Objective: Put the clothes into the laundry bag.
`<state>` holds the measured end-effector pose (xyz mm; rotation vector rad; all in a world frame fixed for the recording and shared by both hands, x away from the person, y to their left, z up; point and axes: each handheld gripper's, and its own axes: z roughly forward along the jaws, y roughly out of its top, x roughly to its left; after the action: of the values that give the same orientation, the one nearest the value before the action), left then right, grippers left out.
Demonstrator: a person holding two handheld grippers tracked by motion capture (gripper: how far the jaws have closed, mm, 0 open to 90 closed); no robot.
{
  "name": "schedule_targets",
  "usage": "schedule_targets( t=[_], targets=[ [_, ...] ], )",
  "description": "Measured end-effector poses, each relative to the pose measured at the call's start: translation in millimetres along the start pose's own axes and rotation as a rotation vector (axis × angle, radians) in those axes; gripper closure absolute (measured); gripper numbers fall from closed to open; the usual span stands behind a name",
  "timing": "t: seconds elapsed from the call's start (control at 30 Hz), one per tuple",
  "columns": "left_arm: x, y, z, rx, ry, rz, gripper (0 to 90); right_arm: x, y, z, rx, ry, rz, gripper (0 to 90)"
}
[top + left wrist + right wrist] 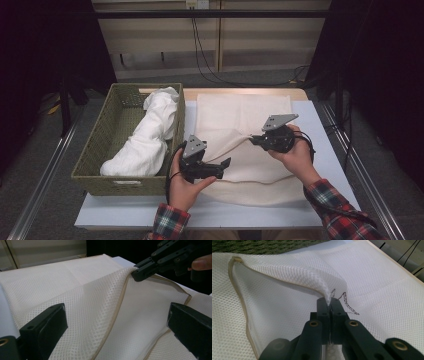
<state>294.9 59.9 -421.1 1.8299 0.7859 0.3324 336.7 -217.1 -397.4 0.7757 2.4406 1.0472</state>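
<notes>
The right gripper (256, 140), jaws pointing to nine o'clock, is clenched on the mesh bag's (240, 125) raised edge. The left gripper (226, 163) points toward three o'clock, jaws spread wide, grasping nothing.

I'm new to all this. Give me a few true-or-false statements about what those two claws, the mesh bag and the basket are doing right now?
1. The right claw is pinching the mesh bag's upper layer. True.
2. The left claw is clamped on the bag's edge. False: its jaws stand wide apart, gripping nothing.
3. The green woven basket holds a white cloth bundle. True.
4. The basket sits right of the mesh bag. False: it sits to the left.
5. The bag's opening is lifted apart. True.
</notes>
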Motion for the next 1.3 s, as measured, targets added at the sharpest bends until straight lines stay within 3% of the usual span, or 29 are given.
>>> schedule_targets(
  t=[0.43, 1.07, 1.3],
  targets=[
    [0.2, 0.0, -0.3, 0.001, 0.001, 0.001, 2.7, -4.5, 5.2, -4.2, -0.015, -0.006, 0.024, 88.2],
    [0.4, 0.2, 0.1, -0.002, -0.005, 0.000, 2.7, -10.0, 20.8, -8.9, -0.013, -0.031, -0.017, 88.3],
    [-0.3, -0.7, 2.5, 0.004, -0.007, 0.000, 2.7, -14.1, 25.2, -11.7, -0.028, -0.029, -0.006, 88.2]
  ],
)
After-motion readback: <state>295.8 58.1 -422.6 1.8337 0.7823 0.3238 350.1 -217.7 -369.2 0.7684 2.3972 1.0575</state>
